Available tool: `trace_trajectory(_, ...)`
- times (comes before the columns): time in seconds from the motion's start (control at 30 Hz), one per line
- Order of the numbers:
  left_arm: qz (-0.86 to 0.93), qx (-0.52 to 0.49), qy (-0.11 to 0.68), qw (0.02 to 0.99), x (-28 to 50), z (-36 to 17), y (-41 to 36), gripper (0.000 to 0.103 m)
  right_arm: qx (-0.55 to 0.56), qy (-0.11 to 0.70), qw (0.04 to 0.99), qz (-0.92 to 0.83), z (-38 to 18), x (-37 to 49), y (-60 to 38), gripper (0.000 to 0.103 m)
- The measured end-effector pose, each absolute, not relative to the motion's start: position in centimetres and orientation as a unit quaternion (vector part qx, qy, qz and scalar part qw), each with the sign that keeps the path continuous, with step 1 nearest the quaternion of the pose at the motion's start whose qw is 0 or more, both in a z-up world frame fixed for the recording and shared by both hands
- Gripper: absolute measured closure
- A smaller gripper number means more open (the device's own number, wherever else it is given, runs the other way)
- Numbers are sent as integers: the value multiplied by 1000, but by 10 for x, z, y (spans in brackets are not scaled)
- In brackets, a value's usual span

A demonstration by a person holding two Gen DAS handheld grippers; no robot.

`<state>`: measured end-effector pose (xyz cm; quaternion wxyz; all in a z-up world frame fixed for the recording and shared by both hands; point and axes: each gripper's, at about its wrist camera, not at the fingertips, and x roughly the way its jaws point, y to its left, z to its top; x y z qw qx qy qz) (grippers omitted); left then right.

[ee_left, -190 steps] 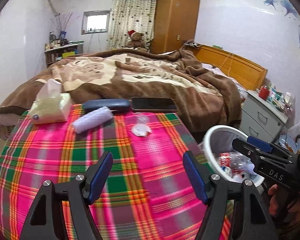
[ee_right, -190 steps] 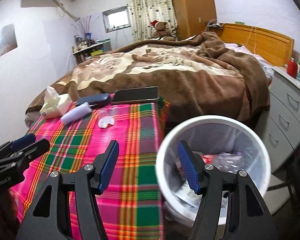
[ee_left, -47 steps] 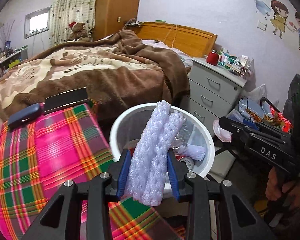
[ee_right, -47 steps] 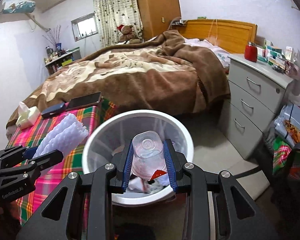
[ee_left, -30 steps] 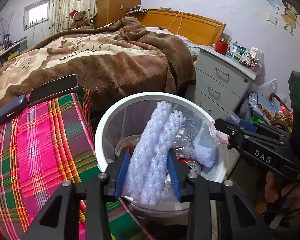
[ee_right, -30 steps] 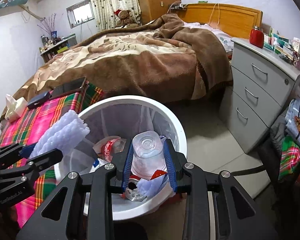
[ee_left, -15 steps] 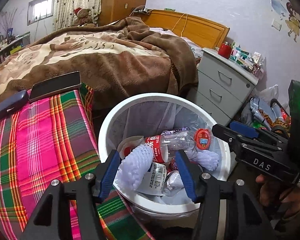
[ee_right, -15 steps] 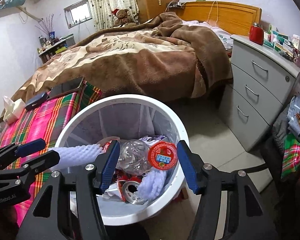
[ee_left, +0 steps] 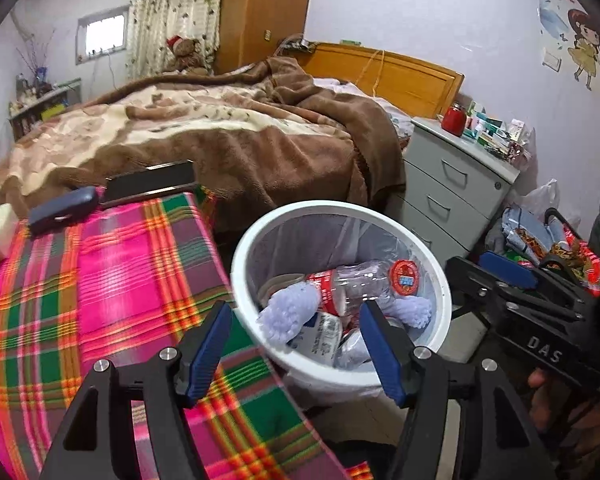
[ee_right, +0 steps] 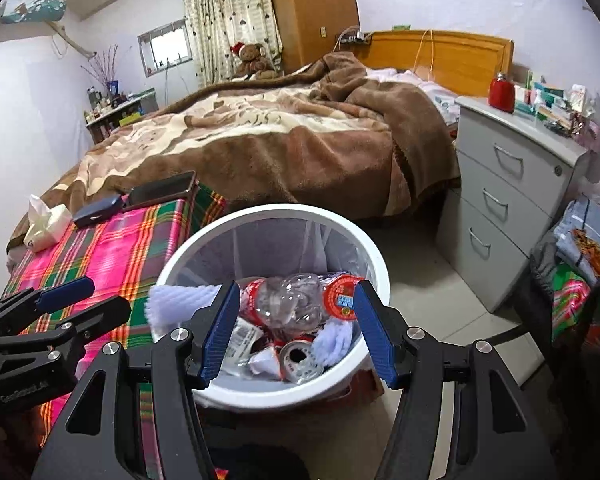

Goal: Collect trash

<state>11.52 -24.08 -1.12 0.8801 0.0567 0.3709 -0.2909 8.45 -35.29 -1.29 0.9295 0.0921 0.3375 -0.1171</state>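
Note:
A white trash bin (ee_left: 332, 210) (ee_right: 374, 258) stands on the floor beside the plaid-covered table (ee_left: 100, 280) (ee_right: 112, 248). In the bin lie a lilac foam net sleeve (ee_left: 288, 312) (ee_right: 172, 304), a clear plastic bottle with a red label (ee_left: 360, 276) (ee_right: 284, 300), a can (ee_right: 300, 356) and other trash. My left gripper (ee_left: 296, 348) is open and empty, just above the bin's near rim. My right gripper (ee_right: 296, 328) is open and empty over the bin. Each gripper also shows in the other's view, the right one (ee_left: 512, 280) and the left one (ee_right: 80, 300).
A phone (ee_left: 150, 182) (ee_right: 162, 190), a dark case (ee_left: 64, 210) (ee_right: 98, 210) and a tissue pack (ee_right: 44, 220) lie at the table's far edge. Behind is a bed with a brown blanket (ee_left: 240, 136) (ee_right: 300, 136). A grey drawer unit (ee_left: 452, 192) (ee_right: 508, 200) and bags (ee_left: 540, 236) stand to the right.
Both grippers have opened. The foam sleeve left the left gripper and the clear plastic cup left the right gripper; both dropped into the bin. Both grippers have since drawn back a little.

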Motion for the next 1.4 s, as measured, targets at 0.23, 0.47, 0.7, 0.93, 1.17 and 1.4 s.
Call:
trace_trajectory(0.23,-255,69,336,904,76,-1,-216,37,99,316,936,-122,-10,59,-336,42)
trace_trajectory(0.47,-246,62,309,917,44,3,-201,37,86,288,943,-142,-6,36,-319,42)
trace_trajectory(0.7,-239,73,279,927,11,4,-193,37,82,266,948,-154,-6,17,-306,43)
trace_trajectory(0.93,-218,72,269,935,-4,3,-184,37,69,259,948,-169,-11,8,-296,43)
trace_trajectory(1.17,-212,68,268,937,-7,4,-178,37,75,255,950,-162,-12,5,-294,43)
trace_trajectory(1.4,-209,64,270,938,-7,4,-176,37,73,253,952,-158,-11,3,-291,43)
